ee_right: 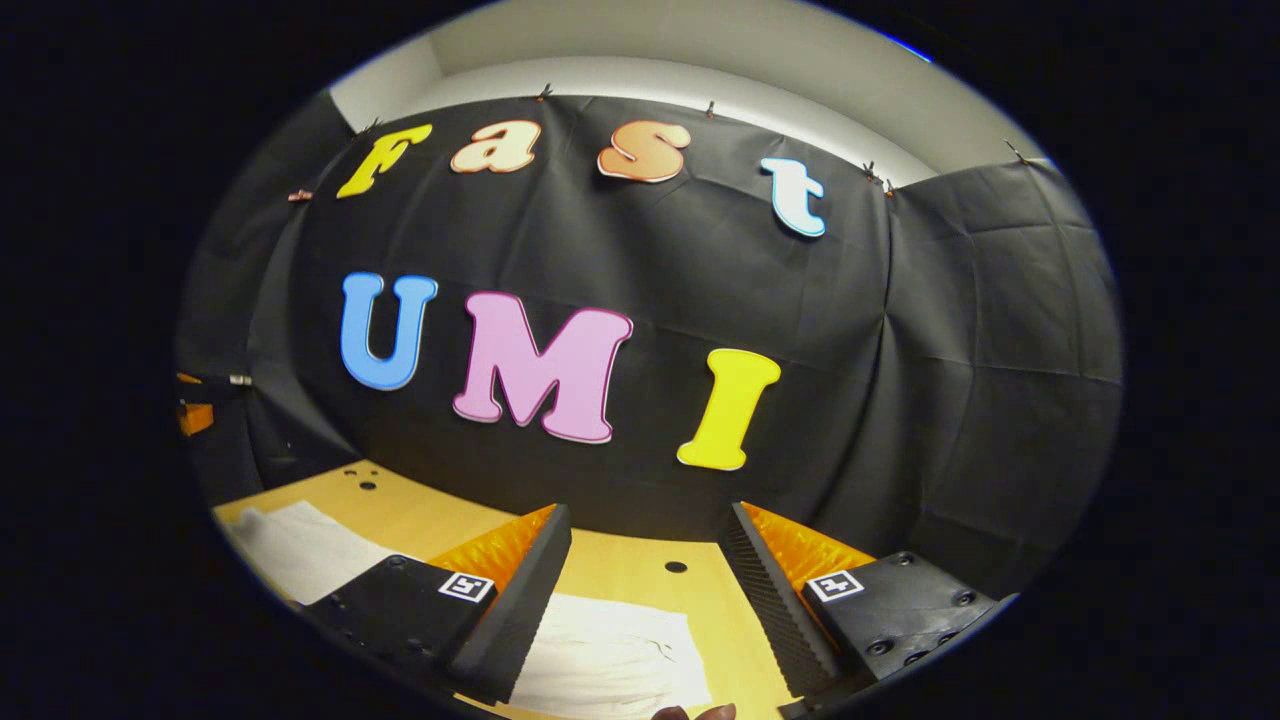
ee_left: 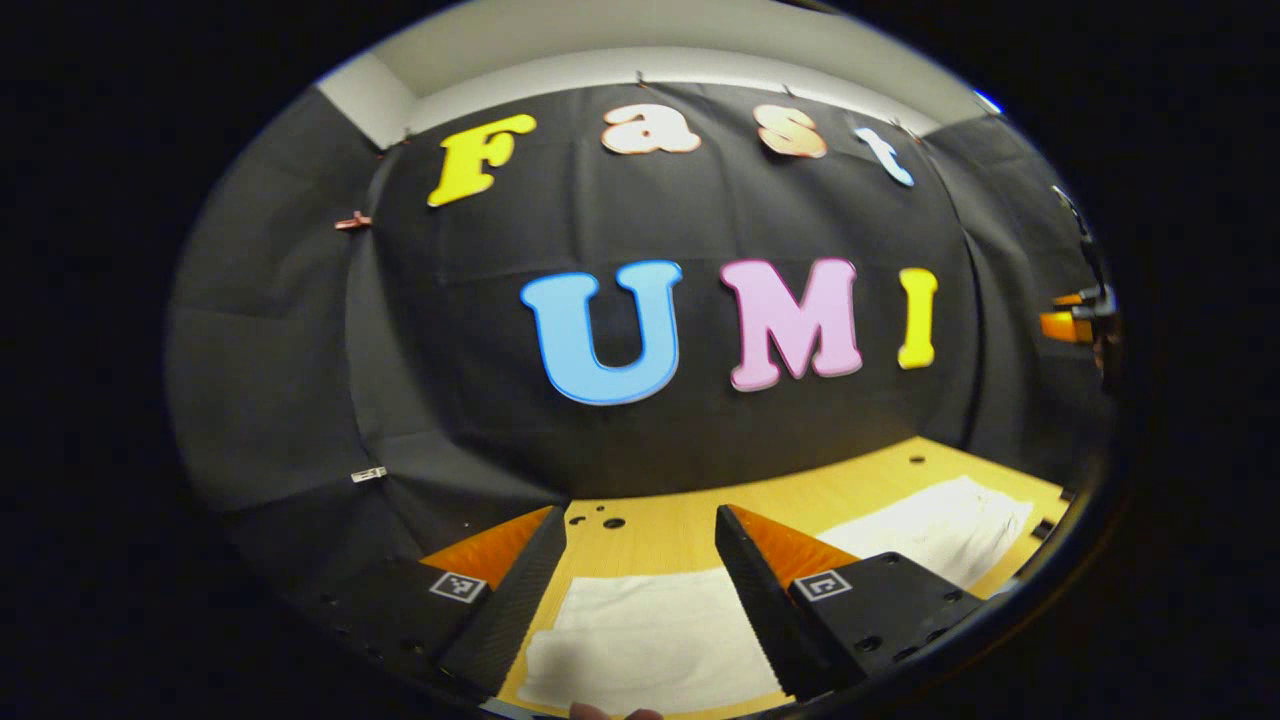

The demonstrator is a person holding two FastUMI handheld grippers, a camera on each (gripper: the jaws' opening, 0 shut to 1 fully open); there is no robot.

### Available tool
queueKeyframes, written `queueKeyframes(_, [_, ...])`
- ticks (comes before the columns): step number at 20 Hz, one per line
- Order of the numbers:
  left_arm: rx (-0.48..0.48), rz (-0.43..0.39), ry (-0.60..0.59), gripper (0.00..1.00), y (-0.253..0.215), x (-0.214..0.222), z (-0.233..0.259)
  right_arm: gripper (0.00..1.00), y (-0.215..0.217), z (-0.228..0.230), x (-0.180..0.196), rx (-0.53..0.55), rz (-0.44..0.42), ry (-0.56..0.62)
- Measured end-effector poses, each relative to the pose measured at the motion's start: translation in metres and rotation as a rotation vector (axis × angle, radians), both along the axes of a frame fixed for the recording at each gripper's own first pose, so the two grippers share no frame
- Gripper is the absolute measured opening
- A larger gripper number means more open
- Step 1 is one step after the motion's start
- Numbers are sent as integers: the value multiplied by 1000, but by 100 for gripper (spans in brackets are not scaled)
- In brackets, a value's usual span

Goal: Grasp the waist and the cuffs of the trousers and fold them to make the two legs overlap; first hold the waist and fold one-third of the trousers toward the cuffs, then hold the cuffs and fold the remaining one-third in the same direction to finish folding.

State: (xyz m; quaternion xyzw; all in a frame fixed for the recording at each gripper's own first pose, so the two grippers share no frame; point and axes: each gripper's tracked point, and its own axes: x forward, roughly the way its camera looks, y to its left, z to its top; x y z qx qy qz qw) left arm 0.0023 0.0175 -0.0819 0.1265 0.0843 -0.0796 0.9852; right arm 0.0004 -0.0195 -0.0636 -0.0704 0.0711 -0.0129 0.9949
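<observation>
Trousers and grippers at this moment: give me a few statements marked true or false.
1. The trousers lie on the wooden table. True.
2. The left gripper is shut on the trousers. False: its jaws stand open, with nothing between them.
3. The right gripper has its jaws open. True.
4. The trousers are black. False: they are white.
5. The right gripper holds the trousers above the table. False: the cloth lies on the table, ungrasped.
</observation>
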Motion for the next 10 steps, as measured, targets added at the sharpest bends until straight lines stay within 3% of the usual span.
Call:
queueKeyframes(7, [358, -174, 294, 95, 39, -30, -146, 97, -48, -54, -22, -99, -99, 125])
queueKeyframes(10, [447, -245, 436, 95, 56, -40, -205, 97, -66, -69, -33, -132, -128, 166])
